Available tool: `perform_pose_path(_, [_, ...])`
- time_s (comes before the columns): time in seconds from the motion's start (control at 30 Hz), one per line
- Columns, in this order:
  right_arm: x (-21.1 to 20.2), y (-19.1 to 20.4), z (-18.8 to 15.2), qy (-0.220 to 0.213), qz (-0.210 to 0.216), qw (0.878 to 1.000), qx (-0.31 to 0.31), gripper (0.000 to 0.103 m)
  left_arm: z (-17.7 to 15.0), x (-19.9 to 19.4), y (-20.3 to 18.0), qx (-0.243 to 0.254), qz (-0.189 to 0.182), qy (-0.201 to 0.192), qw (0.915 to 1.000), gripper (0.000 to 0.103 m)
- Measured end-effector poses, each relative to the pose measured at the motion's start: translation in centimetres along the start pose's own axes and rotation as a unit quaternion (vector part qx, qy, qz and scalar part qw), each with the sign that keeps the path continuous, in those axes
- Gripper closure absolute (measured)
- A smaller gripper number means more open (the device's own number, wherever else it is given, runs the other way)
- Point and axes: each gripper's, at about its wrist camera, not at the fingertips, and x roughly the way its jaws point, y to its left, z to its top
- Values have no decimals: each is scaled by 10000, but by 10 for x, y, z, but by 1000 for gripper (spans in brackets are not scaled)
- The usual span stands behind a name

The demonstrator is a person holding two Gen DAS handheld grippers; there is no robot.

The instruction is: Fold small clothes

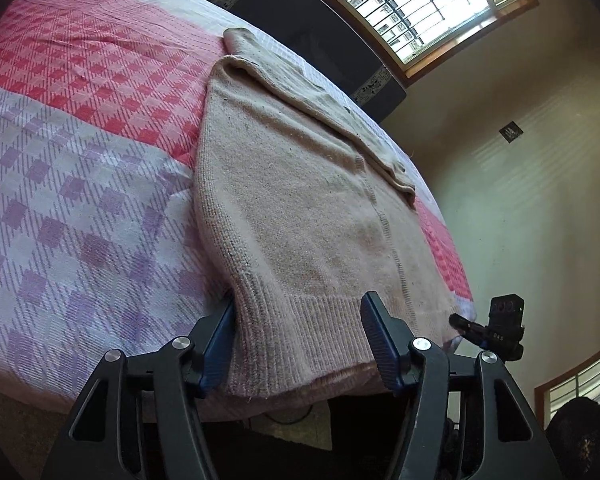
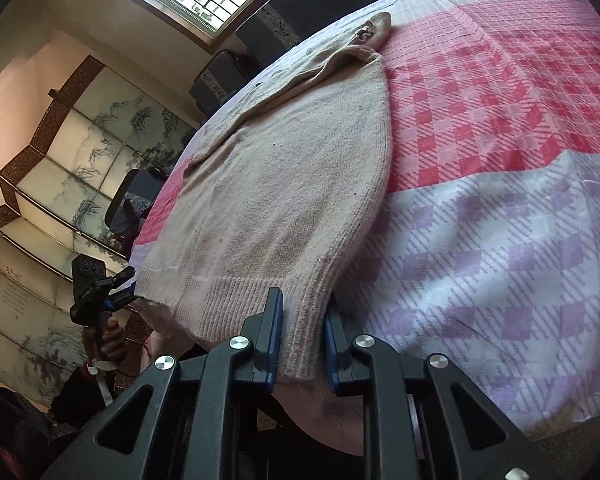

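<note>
Bedroom, daylight from a barred window [image 1: 420,0] up top. A bed w/ a checked cover [image 1: 80,160], pink-red band over a lilac band, fills most of both views.

Right gripper [image 2: 302,304]: jaws nearly together, clamped on the ribbed hem of a beige knit sweater [image 1: 300,200] at its right-hand bottom corner. Fabric is pinched between the blue pads and the side edge rises straight out of the grip.

Left gripper [image 1: 300,302]: jaws apart, fairly wide. The hem at the other bottom corner lies between them, flat and not bunched. Left pad sits against the sweater's side edge; right pad stands over the rib. No squeeze visible on this side.

Outward from both grips: the sweater lies spread on the cover near the bed's front edge, hem toward the cameras and hanging a bit over the edge, body running away up the bed. One sleeve [image 1: 320,100] is folded diagonally across the upper body; the neck end is farthest away, near the headboard side.

In the right wrist view a hand [image 2: 108,340] holds the left gripper's handle by the bed's corner. Behind it stands a folding screen [image 2: 60,184] w/ ink-style painted panels.
</note>
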Motion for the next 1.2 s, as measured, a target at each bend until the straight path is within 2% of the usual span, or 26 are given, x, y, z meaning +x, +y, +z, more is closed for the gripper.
perform_pose_path(0.03, [0, -1, 2, 23, 66, 10000, 39, 86, 1, 0, 1, -21, -41, 50, 10000, 42])
perform_pose_path(0.1, [4, -6, 5, 103, 401, 9988, 245, 75, 4, 0, 3, -99, -121, 158, 9998, 42])
perform_pose_path(0.17, [8, -6, 6, 76, 665, 9971, 371, 71, 8, 1, 5, -114, -186, 227, 9995, 40])
perform_pose_path(0.23, [14, 2, 8, 110, 669, 9974, 244, 70, 11, 3, 6, -100, -209, 238, 9994, 40])
perform_pose_path(0.33, [22, 8, 10, 129, 559, 9983, 134, 73, 13, 4, 5, -179, -197, 185, 9995, 40])
perform_pose_path(0.37, [24, 7, 11, 145, 544, 9983, 168, 79, 13, 5, 4, -170, -158, 174, 9996, 40])
perform_pose_path(0.4, [25, 6, 10, 145, 485, 9985, 213, 88, 13, 5, 2, -159, -107, 165, 9997, 41])
perform_pose_path(0.43, [26, 3, 10, 145, 428, 9986, 278, 92, 13, 5, 1, -159, -52, 165, 9997, 42])
perform_pose_path(0.47, [26, 0, 9, 127, 502, 9980, 358, 93, 14, 7, -2, -154, 28, 164, 9997, 45])
perform_pose_path(0.5, [26, -2, 8, 109, 545, 9976, 408, 94, 14, 10, -4, -115, 177, 208, 9996, 67])
perform_pose_path(0.53, [25, -2, 7, 84, 540, 9977, 399, 94, 13, 14, -6, -29, 430, 275, 9987, 84])
perform_pose_path(0.57, [25, 0, 7, 61, 533, 9978, 397, 94, 12, 17, -7, 21, 620, 289, 9977, 93])
perform_pose_path(0.67, [25, -1, 5, 34, 677, 9968, 433, 94, 10, 19, -6, -77, 467, 258, 9985, 93])
perform_pose_path(0.73, [24, 0, 6, 17, 672, 9970, 382, 94, 10, 17, -9, 18, 521, 223, 9984, 93])
perform_pose_path(0.77, [25, 1, 6, 48, 720, 9967, 361, 93, 11, 16, -8, 38, 576, 204, 9981, 91])
perform_pose_path(0.8, [26, 2, 6, 83, 759, 9965, 338, 92, 12, 15, -7, 24, 595, 216, 9980, 82])
perform_pose_path(0.83, [25, 0, 8, 81, 720, 9968, 333, 92, 12, 14, -5, -9, 568, 200, 9982, 79])
perform_pose_path(0.87, [25, -1, 9, 65, 728, 9966, 370, 91, 14, 12, -3, -42, 526, 169, 9985, 72])
perform_pose_path(0.9, [25, -1, 9, 60, 804, 9959, 412, 89, 14, 9, -2, -65, 464, 114, 9988, 59])
perform_pose_path(0.93, [25, -2, 9, 46, 833, 9956, 418, 89, 15, 6, -3, -66, 380, 74, 9992, 51])
perform_pose_path(0.97, [25, -2, 9, 37, 812, 9959, 403, 89, 15, 5, -4, -51, 284, 64, 9996, 36])
perform_pose_path(1.0, [24, -4, 10, 36, 808, 9959, 396, 89, 15, 5, -5, -45, 210, 79, 9997, 28])
perform_pose_path(1.07, [26, -5, 11, 16, 846, 9954, 456, 89, 17, 9, -8, -50, 115, 123, 9998, 25])
perform_pose_path(1.13, [28, -6, 11, -59, 878, 9948, 520, 90, 20, 14, -13, 18, 147, 163, 9998, 26])
perform_pose_path(1.17, [28, -7, 11, -70, 827, 9952, 521, 92, 20, 16, -14, -42, 185, 143, 9997, 34])
perform_pose_path(1.2, [29, -7, 11, -68, 784, 9956, 503, 94, 21, 19, -11, -165, 178, 195, 9995, 79])
